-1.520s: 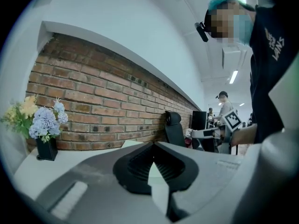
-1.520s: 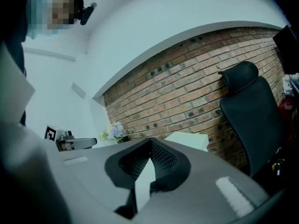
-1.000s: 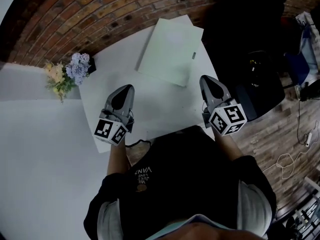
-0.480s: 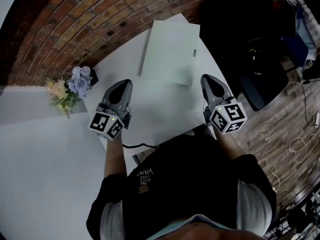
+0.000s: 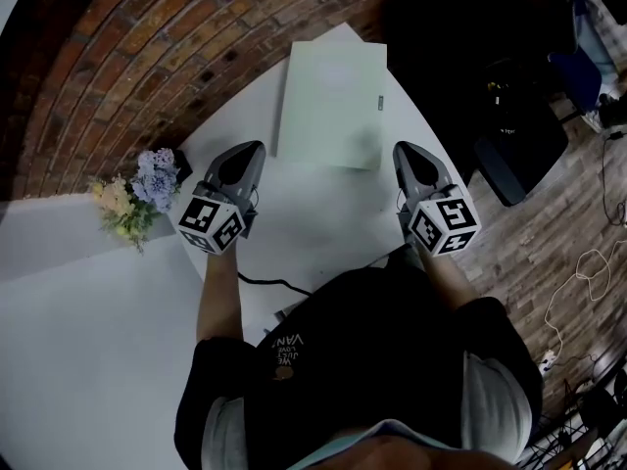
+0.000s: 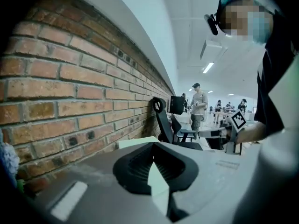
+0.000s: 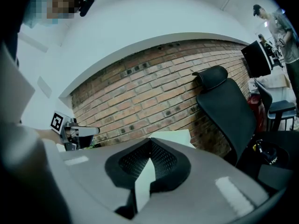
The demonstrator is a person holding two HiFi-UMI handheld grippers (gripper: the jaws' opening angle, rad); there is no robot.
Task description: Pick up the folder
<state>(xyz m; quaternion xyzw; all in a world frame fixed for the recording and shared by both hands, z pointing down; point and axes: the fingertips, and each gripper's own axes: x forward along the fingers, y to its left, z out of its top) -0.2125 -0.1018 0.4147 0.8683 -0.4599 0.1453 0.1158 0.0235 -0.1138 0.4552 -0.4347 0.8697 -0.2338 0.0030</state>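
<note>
A pale green folder (image 5: 331,104) lies flat at the far corner of the white table (image 5: 294,218), close to the brick wall. My left gripper (image 5: 247,151) hovers over the table just left of the folder's near corner, jaws shut and empty. My right gripper (image 5: 406,152) hangs by the folder's near right corner, also shut and empty. In the left gripper view the folder (image 6: 133,142) shows as a thin pale edge beyond the shut jaws (image 6: 154,147). The right gripper view shows the folder (image 7: 173,135) just past its own shut jaws (image 7: 150,143), and the left gripper (image 7: 77,132) at left.
A brick wall (image 5: 147,57) runs behind the table. A bunch of artificial flowers (image 5: 137,192) sits at the table's left. A black office chair (image 5: 490,76) stands right of the table, over a wooden floor with cables. A black cable (image 5: 265,282) lies on the table's near edge.
Both grippers have moved away from me toward the folder, the left one further; they now flank its near edge. Both stayed shut.
</note>
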